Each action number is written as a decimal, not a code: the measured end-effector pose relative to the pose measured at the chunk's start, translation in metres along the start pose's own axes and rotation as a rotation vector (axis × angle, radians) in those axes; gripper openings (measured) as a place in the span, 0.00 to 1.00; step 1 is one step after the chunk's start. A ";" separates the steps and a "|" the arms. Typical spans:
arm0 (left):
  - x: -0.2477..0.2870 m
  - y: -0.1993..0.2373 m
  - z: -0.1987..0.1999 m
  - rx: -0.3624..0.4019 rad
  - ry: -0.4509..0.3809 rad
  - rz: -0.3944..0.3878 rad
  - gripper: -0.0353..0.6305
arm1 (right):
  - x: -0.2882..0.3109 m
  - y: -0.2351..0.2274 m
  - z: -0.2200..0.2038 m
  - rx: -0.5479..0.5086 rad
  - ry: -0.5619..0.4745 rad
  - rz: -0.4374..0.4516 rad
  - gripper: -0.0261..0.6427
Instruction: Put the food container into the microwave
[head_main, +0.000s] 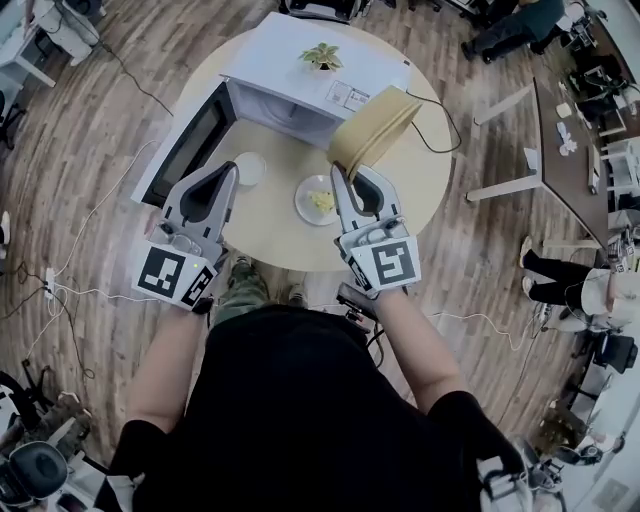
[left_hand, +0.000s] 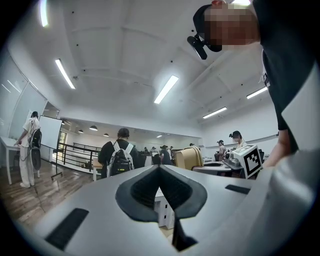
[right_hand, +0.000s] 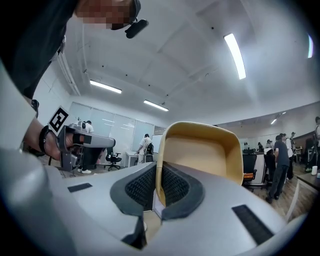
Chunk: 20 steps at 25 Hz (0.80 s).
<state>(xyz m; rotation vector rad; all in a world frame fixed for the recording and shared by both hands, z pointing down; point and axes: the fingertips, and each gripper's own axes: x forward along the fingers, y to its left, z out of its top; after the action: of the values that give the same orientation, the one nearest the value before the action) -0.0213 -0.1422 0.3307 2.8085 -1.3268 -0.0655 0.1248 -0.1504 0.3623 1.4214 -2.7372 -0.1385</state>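
My right gripper (head_main: 345, 176) is shut on the rim of a yellow food container (head_main: 375, 125), which it holds tilted on edge above the round table, in front of the microwave's opening. In the right gripper view the rim sits between the pads of that right gripper (right_hand: 159, 172), and the container (right_hand: 205, 155) shows a bare inside. The white microwave (head_main: 300, 75) stands at the table's far side with its door (head_main: 190, 140) swung open to the left. My left gripper (head_main: 228, 172) hovers near the door, shut and empty; the left gripper (left_hand: 161, 167) shows its jaws pressed together.
A white plate with a bit of yellow food (head_main: 318, 200) and a small white round dish (head_main: 249, 168) lie on the wooden table (head_main: 270, 230). A small potted plant (head_main: 322, 57) stands on the microwave. Cables run over the floor; people and desks stand around.
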 end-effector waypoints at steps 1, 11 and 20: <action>0.000 0.004 -0.001 -0.003 -0.001 0.000 0.08 | 0.006 0.000 -0.001 -0.011 0.008 0.005 0.09; -0.003 0.031 -0.011 -0.036 0.012 0.003 0.08 | 0.066 0.023 -0.015 -0.085 0.062 0.093 0.09; 0.000 0.052 -0.033 -0.057 0.039 0.013 0.08 | 0.107 0.041 -0.047 -0.100 0.179 0.177 0.09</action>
<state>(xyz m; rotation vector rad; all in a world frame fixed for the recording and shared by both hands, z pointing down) -0.0595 -0.1747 0.3663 2.7399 -1.3128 -0.0475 0.0341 -0.2174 0.4144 1.1037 -2.6513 -0.1305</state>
